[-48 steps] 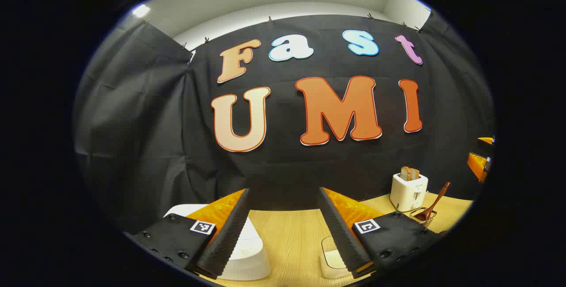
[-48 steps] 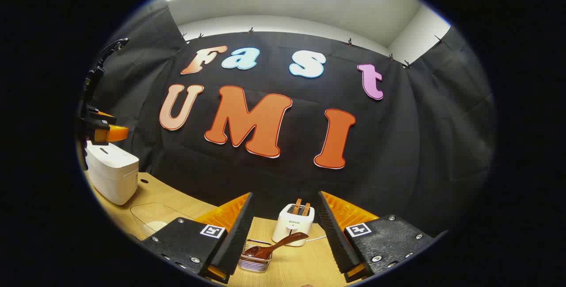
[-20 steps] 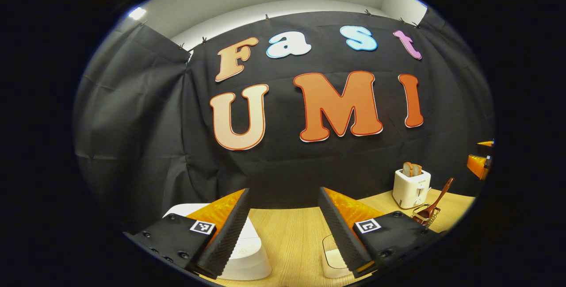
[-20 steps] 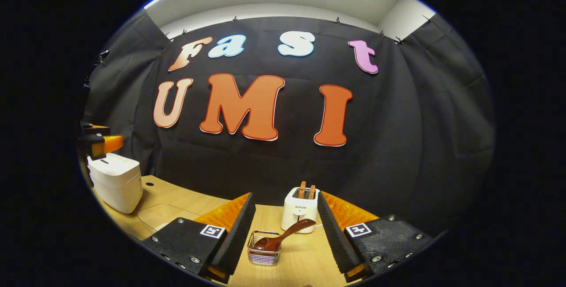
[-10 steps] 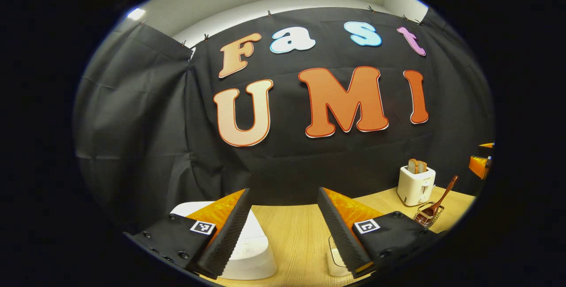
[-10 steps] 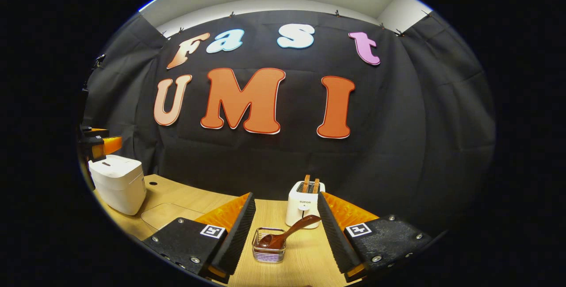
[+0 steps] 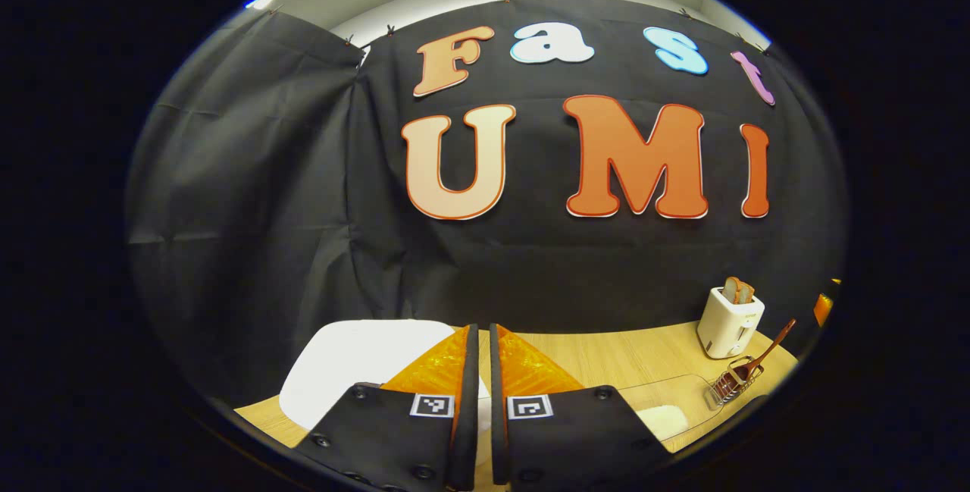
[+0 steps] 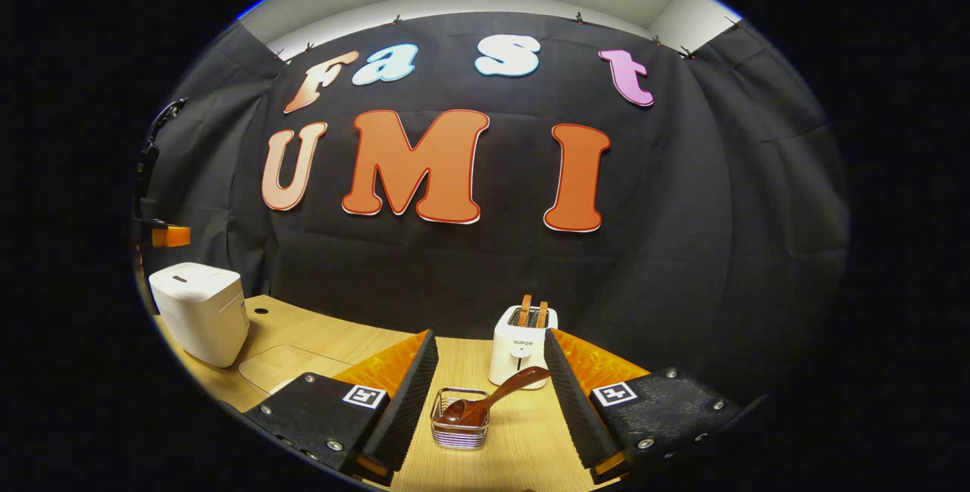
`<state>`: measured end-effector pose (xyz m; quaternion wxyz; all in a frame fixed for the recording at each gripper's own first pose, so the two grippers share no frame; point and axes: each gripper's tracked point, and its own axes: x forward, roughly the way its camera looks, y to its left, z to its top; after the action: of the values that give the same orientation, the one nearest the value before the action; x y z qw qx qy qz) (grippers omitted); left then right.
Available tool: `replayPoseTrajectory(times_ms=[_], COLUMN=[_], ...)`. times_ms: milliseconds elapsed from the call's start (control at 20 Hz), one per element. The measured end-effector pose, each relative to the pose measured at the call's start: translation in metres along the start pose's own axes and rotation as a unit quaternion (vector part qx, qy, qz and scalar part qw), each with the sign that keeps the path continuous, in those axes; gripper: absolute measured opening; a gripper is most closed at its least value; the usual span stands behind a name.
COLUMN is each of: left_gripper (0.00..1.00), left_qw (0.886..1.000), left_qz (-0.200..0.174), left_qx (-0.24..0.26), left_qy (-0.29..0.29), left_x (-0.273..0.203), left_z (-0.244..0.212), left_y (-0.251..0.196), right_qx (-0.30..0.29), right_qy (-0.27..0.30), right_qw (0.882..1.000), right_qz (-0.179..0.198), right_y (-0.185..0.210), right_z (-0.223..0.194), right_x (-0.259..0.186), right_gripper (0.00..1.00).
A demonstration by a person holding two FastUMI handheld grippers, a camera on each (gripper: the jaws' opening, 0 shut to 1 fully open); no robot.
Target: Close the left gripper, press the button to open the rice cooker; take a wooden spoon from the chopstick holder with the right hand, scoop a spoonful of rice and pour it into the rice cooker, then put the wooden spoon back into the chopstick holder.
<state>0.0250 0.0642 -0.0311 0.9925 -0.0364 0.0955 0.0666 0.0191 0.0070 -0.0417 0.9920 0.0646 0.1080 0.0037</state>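
Nearest the camera of the left gripper view, the left gripper (image 7: 479, 401) is seen with its two fingers brought together, a thin slit alone being left between them and nothing being held. Directly beyond those fingers the white rice cooker (image 7: 356, 359) is found; its lid is seen from above, its front part is hidden behind the fingers, and its button cannot be made out. Right of the rice cooker a clear container (image 7: 667, 408) with something white in it is partly covered by the gripper body. Farther right of the rice cooker the chopstick holder (image 7: 729, 384) is seen small, near the view's edge.

At the bottom of the right gripper view, the right gripper (image 8: 489, 393) is shown with its fingers held well apart and nothing between them. Just beyond the gap the wire chopstick holder (image 8: 459, 421) stands on the wooden table (image 8: 523, 446). The wooden spoon (image 8: 492, 399) is laid in it bowl down, its long axis tilted, the handle pointing up and to the right, away from the rice cooker (image 8: 201, 311). Behind the holder a white toaster (image 8: 521, 346) with two slices is placed. The rice cooker stands far to the left with its lid closed, and the other gripper (image 8: 168, 234) is partly cut off above it.
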Motion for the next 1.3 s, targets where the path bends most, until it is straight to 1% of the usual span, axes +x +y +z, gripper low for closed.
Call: replayPoseTrajectory(times_ms=[50,100,150,200,250,300,350,550,600,650,750,800,850,1000,1050,1100,1150,1200,1250,1300], left_gripper=[0.16,0.05,0.05,0.05,0.05,0.07,0.05,0.05,0.01,0.05,0.05,0.01,0.05,0.05,0.05,0.08,0.05,0.05,0.05,0.05], left_qw=[1.000,1.000,1.000,0.999,0.998,0.997,0.996,0.992,0.991,0.989,0.986,0.984,0.982,0.976,0.974,0.971,0.968,0.962,0.968,0.967], left_qz=[0.001,-0.004,-0.007,-0.002,0.005,0.006,0.008,0.019,0.023,0.025,0.032,0.036,0.037,0.048,0.051,0.053,0.056,0.058,0.052,0.051], left_qx=[-0.001,-0.002,-0.003,-0.003,0.002,0.000,-0.003,-0.011,-0.014,-0.014,-0.017,-0.022,-0.027,-0.032,-0.035,-0.037,-0.041,-0.047,-0.049,-0.054], left_qy=[0.003,0.015,0.027,0.036,0.056,0.071,0.087,0.124,0.133,0.143,0.161,0.170,0.181,0.209,0.219,0.231,0.243,0.264,0.241,0.245], left_x=[0.007,0.011,0.013,0.016,0.019,0.023,0.026,0.034,0.035,0.036,0.037,0.038,0.039,0.043,0.044,0.044,0.044,0.038,0.041,0.046], left_z=[0.003,0.000,-0.003,-0.004,-0.007,-0.009,-0.013,-0.016,-0.019,-0.022,-0.032,-0.037,-0.043,-0.067,-0.076,-0.087,-0.097,-0.110,-0.105,-0.109], left_y=[0.006,0.007,0.010,0.014,0.021,0.025,0.029,0.049,0.054,0.059,0.070,0.073,0.078,0.092,0.096,0.100,0.103,0.107,0.107,0.108], right_qx=[-0.001,-0.002,-0.003,-0.003,-0.003,-0.002,-0.002,0.003,0.007,0.011,0.018,0.020,0.021,0.024,0.025,0.025,0.024,0.022,0.020,0.019], right_qy=[0.000,0.001,0.003,0.005,0.007,0.009,0.009,0.017,0.020,0.022,0.023,0.024,0.026,0.032,0.033,0.034,0.034,0.036,0.038,0.040], right_qw=[1.000,1.000,1.000,1.000,1.000,1.000,1.000,1.000,1.000,0.999,0.999,0.999,0.999,0.999,0.999,0.999,0.999,0.999,0.999,0.999], right_qz=[-0.001,-0.003,-0.005,-0.004,-0.004,-0.005,-0.007,-0.018,-0.021,-0.022,-0.025,-0.028,-0.030,-0.031,-0.032,-0.032,-0.032,-0.031,-0.031,-0.031], right_y=[-0.001,-0.002,-0.003,-0.004,-0.005,-0.006,-0.009,-0.021,-0.023,-0.026,-0.030,-0.032,-0.035,-0.037,-0.037,-0.037,-0.037,-0.036,-0.036,-0.036], right_z=[-0.001,-0.001,-0.004,-0.005,-0.007,-0.008,-0.009,-0.017,-0.018,-0.020,-0.022,-0.024,-0.025,-0.030,-0.032,-0.033,-0.036,-0.038,-0.040,-0.043], right_x=[0.001,0.003,0.003,0.004,0.004,0.004,0.005,0.006,0.006,0.006,0.006,0.007,0.007,0.007,0.007,0.007,0.006,0.006,0.006,0.006], right_gripper=[0.83,0.84,0.84,0.84,0.84,0.84,0.84,0.84,0.84,0.84,0.84,0.84,0.84,0.84,0.84,0.84,0.84,0.84,0.84,0.84])
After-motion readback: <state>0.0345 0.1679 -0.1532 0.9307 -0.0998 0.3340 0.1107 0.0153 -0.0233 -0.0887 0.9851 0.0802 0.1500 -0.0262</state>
